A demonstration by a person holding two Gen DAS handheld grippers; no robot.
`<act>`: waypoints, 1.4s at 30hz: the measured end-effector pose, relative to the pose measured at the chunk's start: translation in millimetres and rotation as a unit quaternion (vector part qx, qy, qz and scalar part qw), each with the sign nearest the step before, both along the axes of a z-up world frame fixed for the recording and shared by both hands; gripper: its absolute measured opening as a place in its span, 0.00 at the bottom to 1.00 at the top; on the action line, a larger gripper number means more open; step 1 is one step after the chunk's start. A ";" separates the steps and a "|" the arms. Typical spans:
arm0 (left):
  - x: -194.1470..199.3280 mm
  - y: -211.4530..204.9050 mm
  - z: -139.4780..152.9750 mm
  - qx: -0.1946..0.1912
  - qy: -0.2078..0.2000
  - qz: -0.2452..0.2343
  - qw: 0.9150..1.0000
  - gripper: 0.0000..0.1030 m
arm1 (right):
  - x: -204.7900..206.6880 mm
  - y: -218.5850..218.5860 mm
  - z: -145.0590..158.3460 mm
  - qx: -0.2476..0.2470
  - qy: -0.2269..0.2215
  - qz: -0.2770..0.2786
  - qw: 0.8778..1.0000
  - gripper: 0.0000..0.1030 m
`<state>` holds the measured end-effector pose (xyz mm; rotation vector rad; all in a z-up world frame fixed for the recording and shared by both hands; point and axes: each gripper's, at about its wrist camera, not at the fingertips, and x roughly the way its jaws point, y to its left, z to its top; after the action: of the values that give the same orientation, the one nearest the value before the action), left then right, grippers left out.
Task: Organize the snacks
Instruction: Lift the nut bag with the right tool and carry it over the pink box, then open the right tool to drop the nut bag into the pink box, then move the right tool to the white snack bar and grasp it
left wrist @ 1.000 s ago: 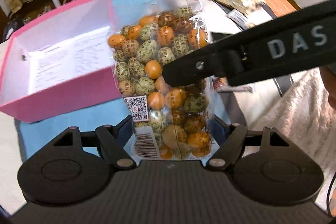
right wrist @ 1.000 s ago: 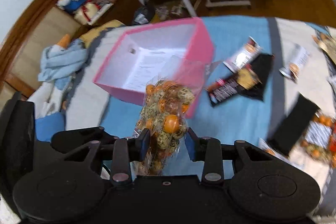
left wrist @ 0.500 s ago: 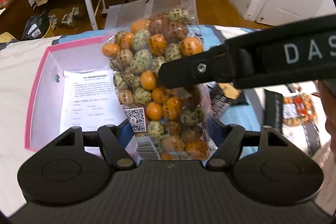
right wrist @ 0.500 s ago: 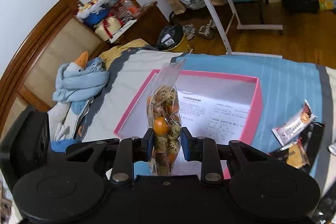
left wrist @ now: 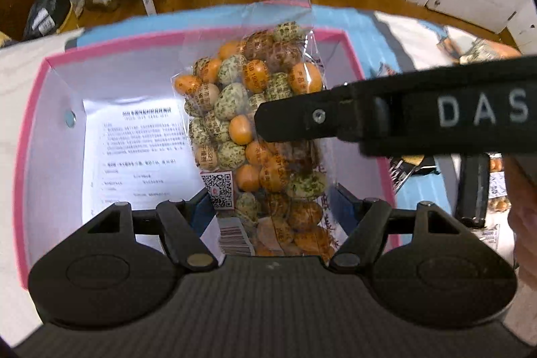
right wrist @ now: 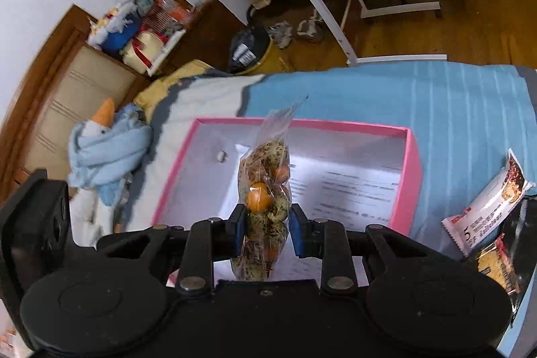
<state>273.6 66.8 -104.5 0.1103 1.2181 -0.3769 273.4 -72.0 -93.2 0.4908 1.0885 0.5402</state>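
Observation:
A clear bag of orange and speckled candy eggs (left wrist: 255,123) hangs upright over the open pink box (left wrist: 33,109), which has a white inside and a printed sheet (left wrist: 134,150) on its floor. My left gripper (left wrist: 272,207) is shut on the bag's wide lower part, a blue pad on each side. In the right wrist view the bag (right wrist: 265,190) shows edge-on, with my right gripper (right wrist: 267,234) shut on it above the pink box (right wrist: 414,166). One of the right gripper's fingers (left wrist: 302,119) crosses the left wrist view from the right and presses the bag's middle.
The box sits on a blue blanket (right wrist: 436,96) on a bed. Snack packets (right wrist: 486,207) lie to the right of the box. A light-blue cloth bundle (right wrist: 107,143) lies to its left. A hand (left wrist: 523,223) shows at the right edge. Beyond is wooden floor with clutter.
Both grippers have carried the bag from beside the pink box to above its open inside, and lower. The right gripper's pads closed tighter on the bag.

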 end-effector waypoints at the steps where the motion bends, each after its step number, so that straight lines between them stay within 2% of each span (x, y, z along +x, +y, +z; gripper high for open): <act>1: 1.5 -0.5 -4.2 -0.001 0.006 0.002 1.000 0.69 | 1.8 0.8 -3.4 -0.006 0.005 0.001 1.000 0.31; 5: 6.6 -3.0 -19.7 -0.003 0.031 0.009 0.999 0.69 | 2.7 6.3 -11.9 -0.040 0.012 0.006 0.999 0.31; 8: 4.6 -8.5 -21.0 0.004 0.023 0.009 1.000 0.70 | -2.3 12.8 -8.7 -0.088 -0.003 0.011 0.996 0.36; 9: 1.9 -10.9 -16.7 0.011 0.004 0.006 1.000 0.70 | -5.6 11.4 -5.3 -0.100 -0.011 0.012 0.995 0.36; 11: -8.2 -16.3 -6.0 0.028 -0.035 -0.004 0.999 0.75 | -11.3 3.7 6.8 -0.100 -0.018 0.015 0.995 0.51; 13: -13.5 -15.9 4.7 0.034 -0.057 -0.007 0.998 0.75 | -21.9 -7.2 25.3 -0.105 -0.032 0.020 0.994 0.56; 17: -34.8 -11.5 30.0 0.016 -0.083 -0.006 0.996 0.75 | -51.5 -34.9 60.7 -0.139 -0.072 0.027 0.987 0.65; 23: -75.3 -12.7 64.4 0.002 -0.118 -0.021 0.993 0.75 | -102.0 -90.7 92.4 -0.186 -0.100 0.028 0.977 0.68; 30: -126.6 -44.8 90.2 -0.023 -0.137 -0.065 0.988 0.77 | -147.5 -147.8 112.4 -0.226 -0.115 0.007 0.967 0.71; 35: -153.8 -83.7 86.8 -0.045 -0.135 -0.104 0.984 0.82 | -163.6 -164.2 109.4 -0.254 -0.122 -0.001 0.959 0.73; 42: -177.7 -140.8 53.1 -0.054 -0.103 -0.167 0.979 0.83 | -158.9 -183.3 85.7 -0.233 -0.090 -0.015 0.968 0.74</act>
<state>95.9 -74.0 -51.4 0.2572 0.9717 -0.7069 114.5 -255.3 -7.6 0.0456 0.9913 0.2798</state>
